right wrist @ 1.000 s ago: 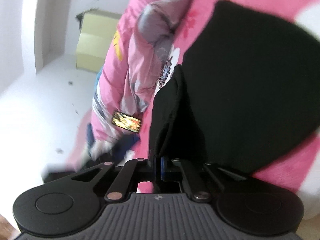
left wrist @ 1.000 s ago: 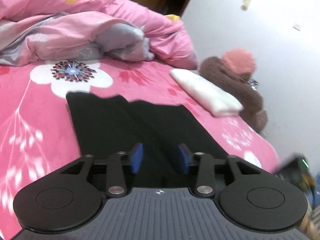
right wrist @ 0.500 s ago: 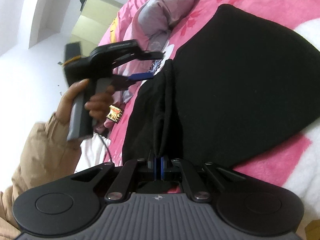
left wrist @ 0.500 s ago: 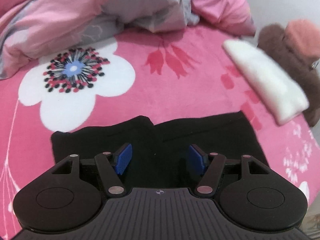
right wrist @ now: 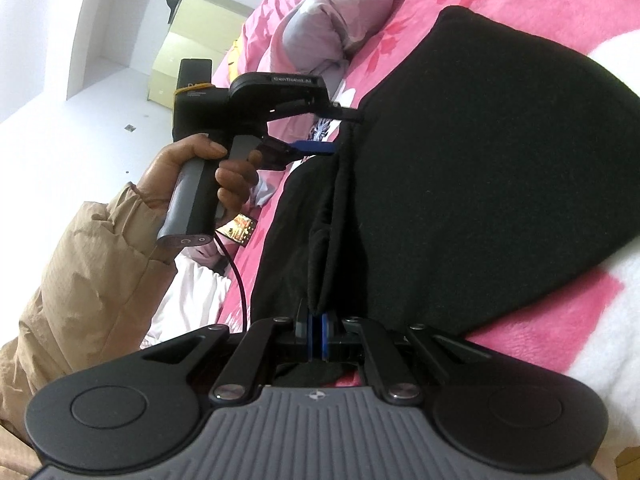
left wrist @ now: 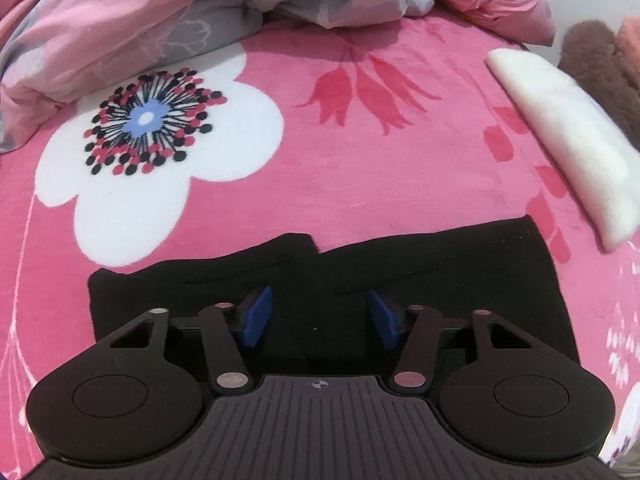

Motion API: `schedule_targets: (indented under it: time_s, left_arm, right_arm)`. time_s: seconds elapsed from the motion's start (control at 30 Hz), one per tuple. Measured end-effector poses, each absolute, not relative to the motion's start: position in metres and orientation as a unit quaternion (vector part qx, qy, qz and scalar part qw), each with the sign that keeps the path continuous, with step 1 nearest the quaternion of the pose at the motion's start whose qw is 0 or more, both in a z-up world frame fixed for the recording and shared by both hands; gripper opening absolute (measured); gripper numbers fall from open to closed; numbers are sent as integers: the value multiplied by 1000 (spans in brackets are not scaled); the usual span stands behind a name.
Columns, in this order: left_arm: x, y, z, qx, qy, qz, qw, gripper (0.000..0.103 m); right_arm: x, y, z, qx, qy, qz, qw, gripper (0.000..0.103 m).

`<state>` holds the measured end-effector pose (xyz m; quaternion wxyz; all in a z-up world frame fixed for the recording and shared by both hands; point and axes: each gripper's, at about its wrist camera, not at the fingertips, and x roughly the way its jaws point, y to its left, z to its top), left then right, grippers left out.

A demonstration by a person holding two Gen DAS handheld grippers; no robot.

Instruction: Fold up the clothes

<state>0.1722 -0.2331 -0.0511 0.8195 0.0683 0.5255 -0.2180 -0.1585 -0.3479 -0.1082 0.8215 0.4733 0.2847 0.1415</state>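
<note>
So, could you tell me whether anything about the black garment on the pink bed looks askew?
Yes: the black fabric garment has an uneven far edge, stepped at the middle, so its layers are not aligned. Nothing looks spilled or damaged.

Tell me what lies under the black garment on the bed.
The black garment lies on the pink floral blanket, which shows all around its edges. What the cloth covers cannot be seen. The right gripper pinches a raised fold at its near edge.
</note>
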Motion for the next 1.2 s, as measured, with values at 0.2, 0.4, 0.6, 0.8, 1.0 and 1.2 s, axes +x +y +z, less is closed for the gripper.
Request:
schedule_targets:
  time_s: [0.2, 0.4, 0.6, 0.8, 1.0, 1.2]
  left_arm:
    - [171, -228, -51, 77, 516, -213, 826, 30]
    - [171, -215, -51, 65, 506, -215, 832, 2]
    - [161, -210, -35, 50, 485, -227, 843, 1]
    - [146, -227, -9, 52, 458, -255, 850, 1]
    - [131, -271, 1, 76, 438, -293, 846, 1]
    - [125, -318, -4, 90, 438, -323, 834, 1]
  right_arm:
    - [-157, -348, -109, 480, 282, 143, 819, 3]
    - [-156, -349, -106, 479, 277, 142, 821, 3]
    - [-162, -352, -97, 472, 255, 138, 833, 3]
    - [-176, -362, -83, 465, 231, 126, 845, 3]
    - [-198, -383, -74, 463, 207, 91, 857, 3]
    - [-217, -408, -73, 471, 190, 54, 860, 3]
